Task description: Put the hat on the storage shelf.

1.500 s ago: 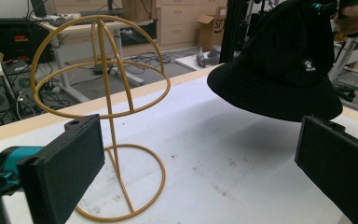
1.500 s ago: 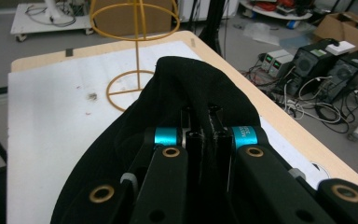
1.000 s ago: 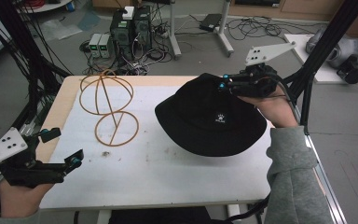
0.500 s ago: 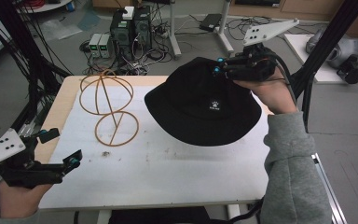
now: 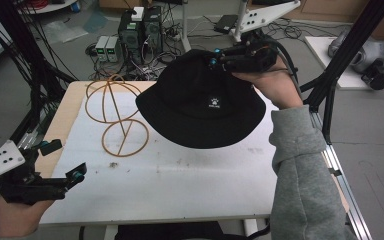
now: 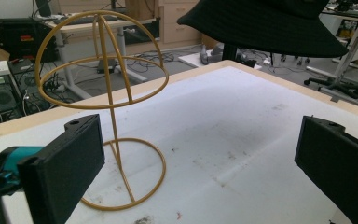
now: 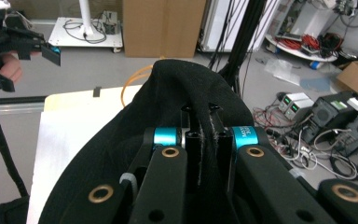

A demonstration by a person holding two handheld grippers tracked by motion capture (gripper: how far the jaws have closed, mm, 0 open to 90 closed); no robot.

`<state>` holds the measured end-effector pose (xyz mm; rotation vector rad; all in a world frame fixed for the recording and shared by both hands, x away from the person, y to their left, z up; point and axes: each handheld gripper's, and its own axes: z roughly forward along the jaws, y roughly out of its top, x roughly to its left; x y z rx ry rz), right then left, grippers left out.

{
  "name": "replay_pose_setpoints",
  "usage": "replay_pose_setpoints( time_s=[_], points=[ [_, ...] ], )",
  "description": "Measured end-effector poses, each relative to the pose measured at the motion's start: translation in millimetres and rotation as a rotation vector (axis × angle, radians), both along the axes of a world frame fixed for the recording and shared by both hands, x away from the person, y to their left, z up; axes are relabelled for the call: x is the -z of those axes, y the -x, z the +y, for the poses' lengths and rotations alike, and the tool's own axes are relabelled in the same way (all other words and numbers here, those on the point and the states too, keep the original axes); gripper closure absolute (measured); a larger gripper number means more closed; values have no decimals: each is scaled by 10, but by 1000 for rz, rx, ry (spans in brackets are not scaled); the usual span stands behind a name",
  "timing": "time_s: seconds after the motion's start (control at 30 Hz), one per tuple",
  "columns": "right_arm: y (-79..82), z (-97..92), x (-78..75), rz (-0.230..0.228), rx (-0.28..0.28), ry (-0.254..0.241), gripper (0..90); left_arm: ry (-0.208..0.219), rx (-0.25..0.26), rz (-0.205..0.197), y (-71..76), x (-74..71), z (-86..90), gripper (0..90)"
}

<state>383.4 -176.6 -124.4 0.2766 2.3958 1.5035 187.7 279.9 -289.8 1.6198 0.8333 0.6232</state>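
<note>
A black bucket hat [image 5: 200, 105] with a small white logo hangs in the air above the right half of the table. My right gripper [image 5: 219, 56] is shut on a fold of its crown [image 7: 200, 121], pinched between the two black jaws. A yellow wire hat stand [image 5: 115, 117] with a ball-shaped top and ring base stands on the table's far left; the hat's brim [image 6: 265, 28] floats to the right of the wire stand [image 6: 107, 107] and higher. My left gripper [image 5: 60, 160] rests open at the near left corner, nothing between its pads [image 6: 70, 168].
The white table [image 5: 180, 180] has a wooden edge along the left and far sides. Black frame poles [image 5: 340, 65] rise at the right. Computers and cables [image 5: 140, 30] lie on the floor behind the table.
My right gripper has lifted the hat off the table and carried it up and slightly left toward the wire stand. The left gripper has stayed put.
</note>
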Motion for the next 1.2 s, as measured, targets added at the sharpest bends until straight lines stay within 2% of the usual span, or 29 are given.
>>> replay_pose_setpoints(
  time_s=[0.43, 0.7, 1.2],
  points=[
    [-141, 322, -129, -11, -39, -6, 878, -5, -13, -4, 79, -12, 45, 17],
    [-204, 524, -213, -17, -79, -15, 878, -9, -27, 9, 112, 10, 70, 17],
    [-346, 830, -345, -28, -70, -41, 878, -17, -39, 14, 186, 25, 75, 17]
  ],
)
